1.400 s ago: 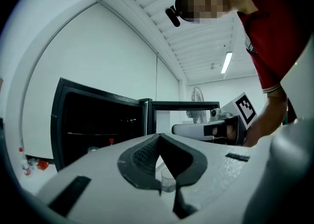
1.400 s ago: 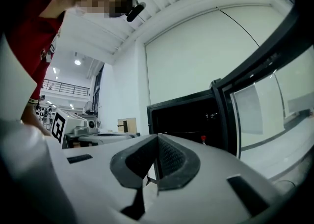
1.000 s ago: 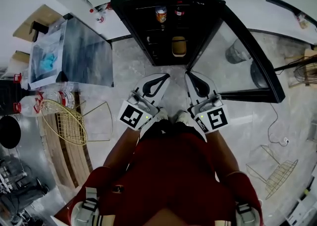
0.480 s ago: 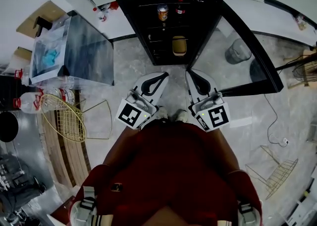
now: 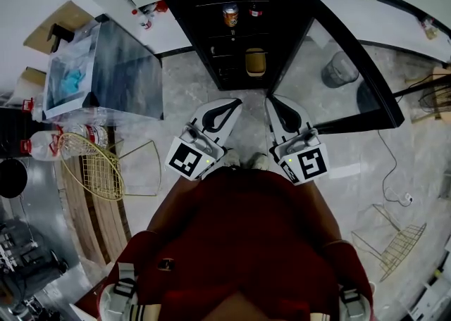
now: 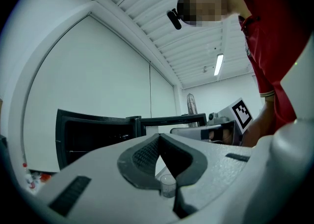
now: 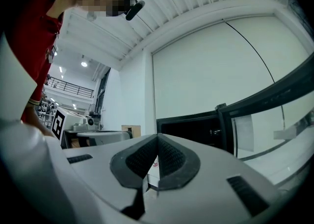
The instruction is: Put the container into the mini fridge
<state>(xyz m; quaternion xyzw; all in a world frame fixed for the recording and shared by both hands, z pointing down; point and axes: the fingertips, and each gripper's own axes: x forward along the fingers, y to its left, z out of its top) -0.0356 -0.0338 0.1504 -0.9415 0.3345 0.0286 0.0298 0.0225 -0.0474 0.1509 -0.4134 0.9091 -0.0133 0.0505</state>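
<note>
The black mini fridge (image 5: pixel 236 3) stands with its glass door (image 5: pixel 352 80) swung out to the right. A tan container (image 5: pixel 255 62) sits on a lower shelf inside, below a can (image 5: pixel 230 15) and a small bottle (image 5: pixel 255 11). My left gripper (image 5: pixel 227 106) and right gripper (image 5: pixel 276 105) are held side by side in front of the person's red shirt, a short way back from the fridge opening. Both point level at the fridge. In the left gripper view the left gripper (image 6: pixel 158 137) is shut on nothing. The right gripper (image 7: pixel 157 137) is likewise shut and empty.
A glass-sided box (image 5: pixel 106 73) stands at the left, with a gold wire basket (image 5: pixel 91 168) and water bottles (image 5: pixel 42 147) near it. A grey bin (image 5: pixel 340 71) shows behind the glass door. Another wire basket (image 5: pixel 394 242) lies at the lower right.
Both grippers have drifted slightly, still shut and empty. The fridge's contents and its door stand as before.
</note>
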